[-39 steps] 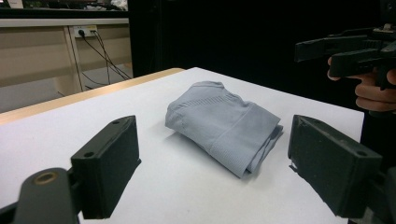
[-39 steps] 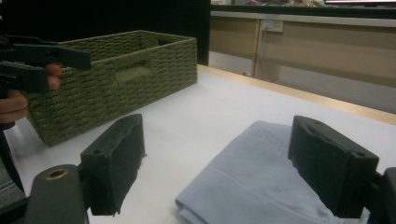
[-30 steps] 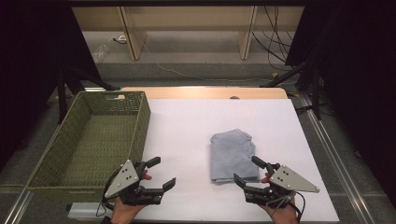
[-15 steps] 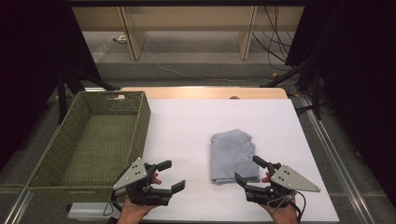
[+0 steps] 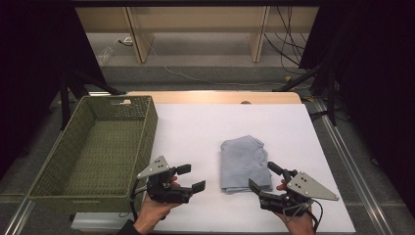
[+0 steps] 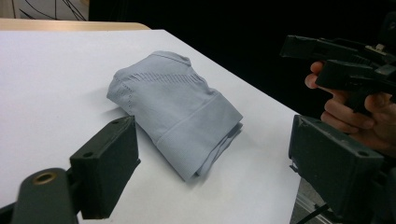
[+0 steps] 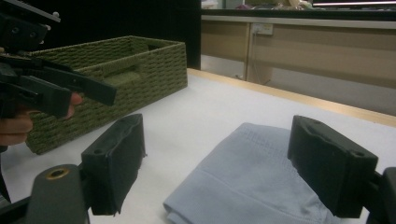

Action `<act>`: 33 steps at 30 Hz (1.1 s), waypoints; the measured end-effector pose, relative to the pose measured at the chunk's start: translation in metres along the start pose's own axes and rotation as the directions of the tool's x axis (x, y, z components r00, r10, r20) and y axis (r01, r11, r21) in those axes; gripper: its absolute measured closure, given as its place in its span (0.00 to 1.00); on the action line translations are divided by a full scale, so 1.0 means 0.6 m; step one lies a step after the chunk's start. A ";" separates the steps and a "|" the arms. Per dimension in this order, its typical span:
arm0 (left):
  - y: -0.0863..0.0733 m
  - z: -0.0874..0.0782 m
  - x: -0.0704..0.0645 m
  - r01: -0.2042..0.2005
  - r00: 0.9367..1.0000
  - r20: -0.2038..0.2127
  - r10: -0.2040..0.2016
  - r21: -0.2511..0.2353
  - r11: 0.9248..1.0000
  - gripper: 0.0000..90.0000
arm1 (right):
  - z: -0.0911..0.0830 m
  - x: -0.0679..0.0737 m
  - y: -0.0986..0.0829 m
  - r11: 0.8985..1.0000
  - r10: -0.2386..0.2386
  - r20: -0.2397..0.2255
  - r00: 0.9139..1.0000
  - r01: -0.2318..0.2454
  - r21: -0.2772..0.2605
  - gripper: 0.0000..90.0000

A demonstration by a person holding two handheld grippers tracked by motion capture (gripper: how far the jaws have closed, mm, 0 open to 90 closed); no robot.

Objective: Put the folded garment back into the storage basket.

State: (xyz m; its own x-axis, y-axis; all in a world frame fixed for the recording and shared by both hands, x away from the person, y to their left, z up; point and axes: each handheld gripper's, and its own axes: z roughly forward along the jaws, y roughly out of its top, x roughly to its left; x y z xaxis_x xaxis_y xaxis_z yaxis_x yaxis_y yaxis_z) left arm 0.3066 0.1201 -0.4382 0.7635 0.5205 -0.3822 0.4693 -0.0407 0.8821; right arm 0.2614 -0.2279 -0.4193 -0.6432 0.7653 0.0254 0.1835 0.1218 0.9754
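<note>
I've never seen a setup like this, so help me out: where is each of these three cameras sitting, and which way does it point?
High view: fixed above the person's side, looking forward and down on the white table; both hands, left gripper and right gripper show.
Left gripper view: rides that gripper, facing the folded grey cloth between its jaws.
Right gripper view: rides that gripper, facing the cloth and green basket.
All three views share the cloth.
</note>
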 end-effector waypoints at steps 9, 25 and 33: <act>0.013 0.029 0.005 0.036 0.999 0.004 -0.036 0.032 0.999 0.17 | 0.000 -0.003 0.000 1.000 0.011 0.002 1.000 -0.011 -0.001 0.22; 0.030 0.100 0.020 0.145 0.989 -0.029 -0.142 0.176 0.974 0.17 | -0.002 -0.006 0.001 1.000 0.015 0.008 1.000 -0.015 -0.002 0.22; 0.035 0.129 0.039 0.191 0.981 -0.070 -0.179 0.224 0.956 0.17 | -0.002 -0.006 0.001 1.000 0.014 0.006 1.000 -0.014 -0.006 0.22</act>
State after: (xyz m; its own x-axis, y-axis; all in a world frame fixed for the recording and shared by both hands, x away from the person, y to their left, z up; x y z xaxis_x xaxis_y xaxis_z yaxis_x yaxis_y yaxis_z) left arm 0.3684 0.0655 -0.4498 0.6340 0.5778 -0.5140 0.6936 -0.1310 0.7083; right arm 0.2628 -0.2313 -0.4184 -0.6360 0.7707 0.0382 0.1884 0.1071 0.9762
